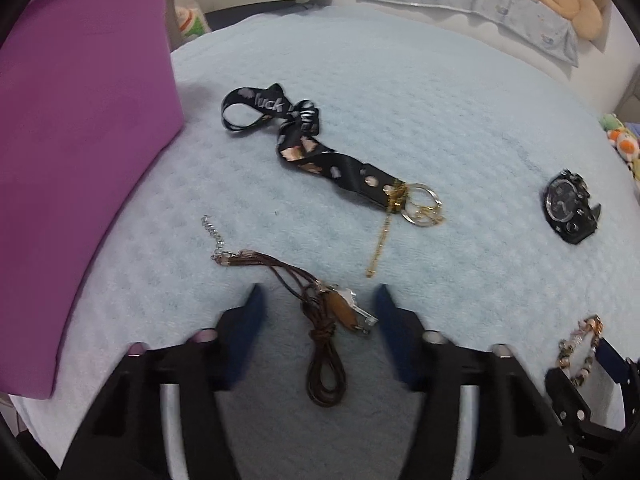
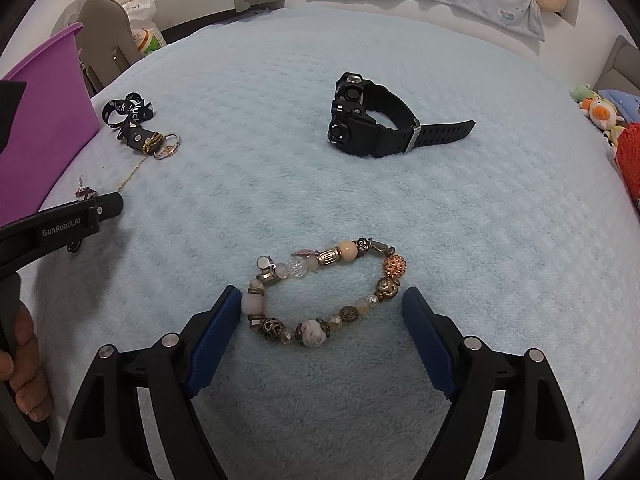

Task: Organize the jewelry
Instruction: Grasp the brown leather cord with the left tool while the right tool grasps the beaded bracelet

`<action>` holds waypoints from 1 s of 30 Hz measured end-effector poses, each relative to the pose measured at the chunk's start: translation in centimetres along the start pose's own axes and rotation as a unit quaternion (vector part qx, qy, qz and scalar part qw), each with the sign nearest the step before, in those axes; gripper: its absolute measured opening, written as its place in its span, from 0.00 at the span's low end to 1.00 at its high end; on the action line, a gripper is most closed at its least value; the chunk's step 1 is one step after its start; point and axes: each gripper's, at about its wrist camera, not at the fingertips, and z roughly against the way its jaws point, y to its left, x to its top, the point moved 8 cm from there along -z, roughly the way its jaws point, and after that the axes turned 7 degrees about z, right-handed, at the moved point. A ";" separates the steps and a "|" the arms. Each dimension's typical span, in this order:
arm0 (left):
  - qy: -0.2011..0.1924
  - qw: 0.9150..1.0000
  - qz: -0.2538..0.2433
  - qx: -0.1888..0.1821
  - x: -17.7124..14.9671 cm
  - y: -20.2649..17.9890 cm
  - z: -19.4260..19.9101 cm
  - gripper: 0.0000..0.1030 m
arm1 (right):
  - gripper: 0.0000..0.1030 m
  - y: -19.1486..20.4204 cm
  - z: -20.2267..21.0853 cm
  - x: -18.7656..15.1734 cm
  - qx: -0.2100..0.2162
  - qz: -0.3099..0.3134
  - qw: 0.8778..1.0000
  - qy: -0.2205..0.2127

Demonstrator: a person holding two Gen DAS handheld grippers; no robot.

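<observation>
Left gripper [image 1: 318,300] released, its fingers either side of the brown cord necklace [image 1: 320,320] on the bed [image 1: 400,100]; pads not touching. Right gripper [image 2: 320,304] released around the bead bracelet [image 2: 320,292]. Farther off: lanyard [image 1: 300,140], watch [image 2: 372,120]. Only the left view shows the watch dial; only the right shows its strap.

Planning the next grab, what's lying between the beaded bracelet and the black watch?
Only bare blue blanket between beaded bracelet and black watch, per the right wrist view.
</observation>
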 end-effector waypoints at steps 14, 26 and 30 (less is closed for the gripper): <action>0.015 0.999 0.009 -0.044 -1.6 1.0 3.2 0.11 | 0.17 0.3 1.6 -0.2 0.049 -0.023 0.999 -0.003; 0.008 0.997 -0.006 -0.072 -3.1 1.0 7.4 0.11 | 0.14 -1.2 4.7 -1.5 0.083 -0.077 0.993 -0.011; 0.000 0.997 -0.010 -0.083 -3.3 0.6 8.9 0.11 | 0.14 -1.6 5.9 -1.8 0.083 -0.085 0.993 -0.015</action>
